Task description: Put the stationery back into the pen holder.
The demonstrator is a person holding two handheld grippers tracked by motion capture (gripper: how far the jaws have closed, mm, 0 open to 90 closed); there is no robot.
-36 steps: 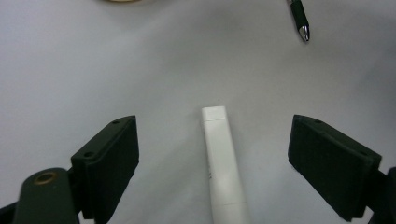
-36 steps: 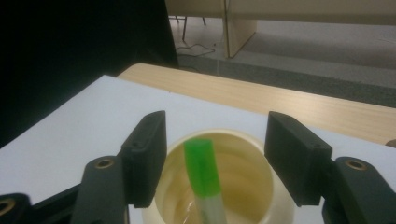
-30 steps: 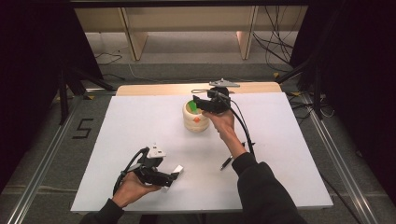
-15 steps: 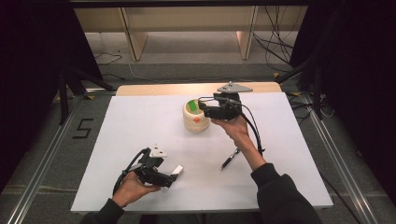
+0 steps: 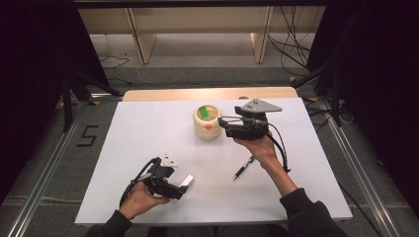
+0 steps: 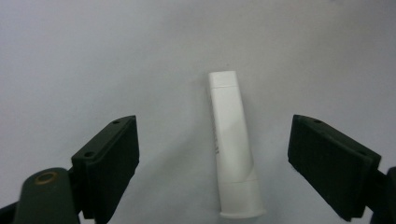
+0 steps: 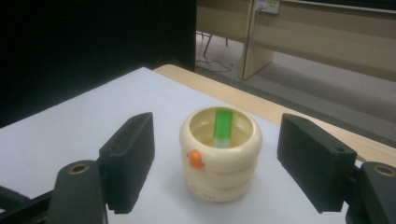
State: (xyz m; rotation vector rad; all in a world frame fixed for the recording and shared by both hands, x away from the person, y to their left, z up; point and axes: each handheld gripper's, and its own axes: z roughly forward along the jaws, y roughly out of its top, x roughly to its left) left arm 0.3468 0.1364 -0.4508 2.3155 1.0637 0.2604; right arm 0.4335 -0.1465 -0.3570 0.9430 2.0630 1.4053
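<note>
A white sheet [image 5: 148,133] covers the wooden table, with dark floor and pale shelving at the top of the high view. On it I count one cream ribbed plastic cup [image 5: 207,123] just above the frame's centre, one green flat stick [image 5: 203,112] standing inside it, one dark slim pen [image 5: 244,168] right of centre, and one white plastic tube [image 5: 186,181] at lower centre. Two hands work here. The left gripper [image 5: 174,191] sits low at lower left, its hand palm-down near the table edge, pointing right at the tube. The right gripper [image 5: 222,126] is raised level just right of the cup, the forearm stretching in from the lower right, a grey three-cornered plate on top.

In the left gripper view, the matte white surface fills the background. The tube [image 6: 233,149], smooth and flattened with a flared cap at the bottom, lies upright in the frame between the two black blocky jaws, which stand spread wide and clear of it on both sides.

In the right gripper view, the cup [image 7: 220,156], glossy and stacked in rounded rings with a small orange knob on its front, stands at centre with the green stick [image 7: 223,127] leaning inside. The jaws have just been opening and stand spread either side of the cup; nothing lies between their pads.
</note>
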